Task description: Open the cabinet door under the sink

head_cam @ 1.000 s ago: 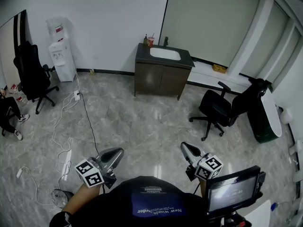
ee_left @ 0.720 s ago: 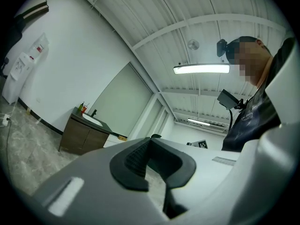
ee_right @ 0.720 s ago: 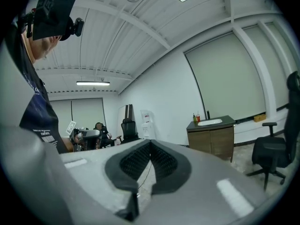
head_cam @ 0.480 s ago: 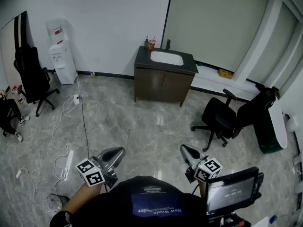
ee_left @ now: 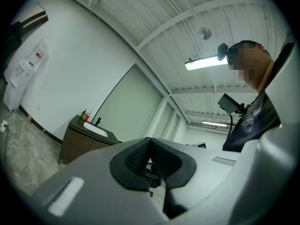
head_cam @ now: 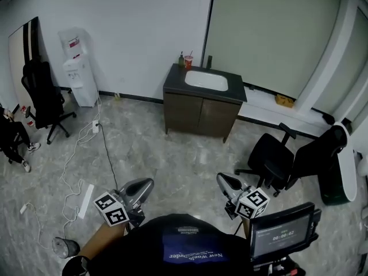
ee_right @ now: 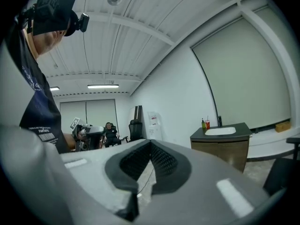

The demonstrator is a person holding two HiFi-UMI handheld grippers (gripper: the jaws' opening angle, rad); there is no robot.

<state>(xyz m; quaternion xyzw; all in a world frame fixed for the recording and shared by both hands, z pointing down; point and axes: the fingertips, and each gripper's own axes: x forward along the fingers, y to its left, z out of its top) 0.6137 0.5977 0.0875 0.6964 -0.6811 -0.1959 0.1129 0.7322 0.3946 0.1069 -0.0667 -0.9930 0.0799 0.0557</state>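
The dark brown sink cabinet (head_cam: 201, 112) stands against the far wall, with its two doors shut and a white basin (head_cam: 206, 80) in its dark top. It also shows small in the left gripper view as the cabinet (ee_left: 77, 144) and in the right gripper view as the cabinet (ee_right: 225, 146). My left gripper (head_cam: 146, 184) and right gripper (head_cam: 221, 179) are held low in front of the person's body, well short of the cabinet. Both point towards it. In their own views the left gripper (ee_left: 150, 139) and right gripper (ee_right: 150, 143) have their pads together with nothing between them.
A green bottle (head_cam: 181, 59) and a red cup (head_cam: 188, 61) stand on the counter's back corner. Black office chairs (head_cam: 276, 160) stand to the right and another chair (head_cam: 43, 96) to the left. A water dispenser (head_cam: 80, 76), floor cables (head_cam: 103, 142) and a power strip (head_cam: 87, 200) lie left.
The cabinet has grown larger and slid lower in the head view as the person walks towards it. Both grippers are carried forward, still shut and empty.
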